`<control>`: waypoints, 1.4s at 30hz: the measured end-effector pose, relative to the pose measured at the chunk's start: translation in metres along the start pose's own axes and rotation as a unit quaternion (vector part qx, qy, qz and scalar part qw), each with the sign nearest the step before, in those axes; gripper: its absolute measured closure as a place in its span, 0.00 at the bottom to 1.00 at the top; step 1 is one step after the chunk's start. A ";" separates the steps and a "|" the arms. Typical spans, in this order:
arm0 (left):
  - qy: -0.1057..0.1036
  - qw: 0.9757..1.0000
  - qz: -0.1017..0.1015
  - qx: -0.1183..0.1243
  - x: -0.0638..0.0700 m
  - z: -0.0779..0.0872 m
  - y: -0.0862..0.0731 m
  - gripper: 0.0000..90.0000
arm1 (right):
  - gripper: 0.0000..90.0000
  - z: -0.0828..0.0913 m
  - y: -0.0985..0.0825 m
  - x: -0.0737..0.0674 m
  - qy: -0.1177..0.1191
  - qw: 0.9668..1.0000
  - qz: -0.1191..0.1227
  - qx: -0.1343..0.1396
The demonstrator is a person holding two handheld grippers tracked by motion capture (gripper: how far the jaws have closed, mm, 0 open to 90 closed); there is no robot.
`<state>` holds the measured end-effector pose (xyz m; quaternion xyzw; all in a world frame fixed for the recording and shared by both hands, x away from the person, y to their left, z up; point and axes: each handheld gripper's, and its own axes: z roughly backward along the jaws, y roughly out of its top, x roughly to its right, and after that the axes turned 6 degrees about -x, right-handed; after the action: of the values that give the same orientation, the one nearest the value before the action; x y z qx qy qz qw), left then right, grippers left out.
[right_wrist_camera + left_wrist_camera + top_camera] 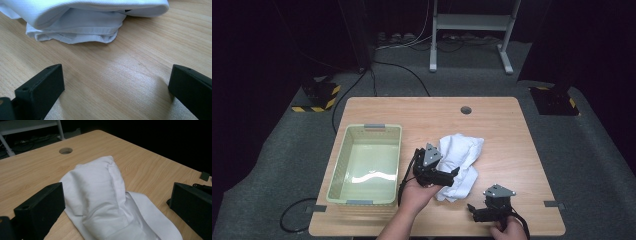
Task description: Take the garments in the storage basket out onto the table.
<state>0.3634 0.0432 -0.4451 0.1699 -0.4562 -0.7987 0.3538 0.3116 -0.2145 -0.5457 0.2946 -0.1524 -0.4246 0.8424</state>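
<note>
A crumpled white cloth (462,155) lies in the middle of the wooden table (512,130). My left gripper (451,176) rests at the cloth's near left edge, held in a hand. In the left gripper view its jaws stand wide open on either side of the cloth (100,185), and I cannot tell whether they touch it. My right gripper (472,210) is near the table's front edge, to the right of the cloth and apart from it. The right gripper (116,75) is open over bare wood, with the folded hem of the cloth (82,22) a short way ahead.
A pale green plastic basket (374,126), with nothing in it, stands at the table's left. A round cable hole (466,109) sits near the far edge. Beyond the table are a dark floor, cables and a white frame (472,22).
</note>
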 end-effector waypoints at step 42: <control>0.004 1.000 0.016 0.004 0.003 0.051 -0.037 0.00 | 0.00 0.000 0.000 0.000 -0.001 1.000 0.001 0.000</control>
<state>0.3157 0.0842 -0.4492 0.1678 -0.4608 -0.7902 0.3677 0.3116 -0.2143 -0.5457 0.2938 -0.1533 -0.4241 0.8428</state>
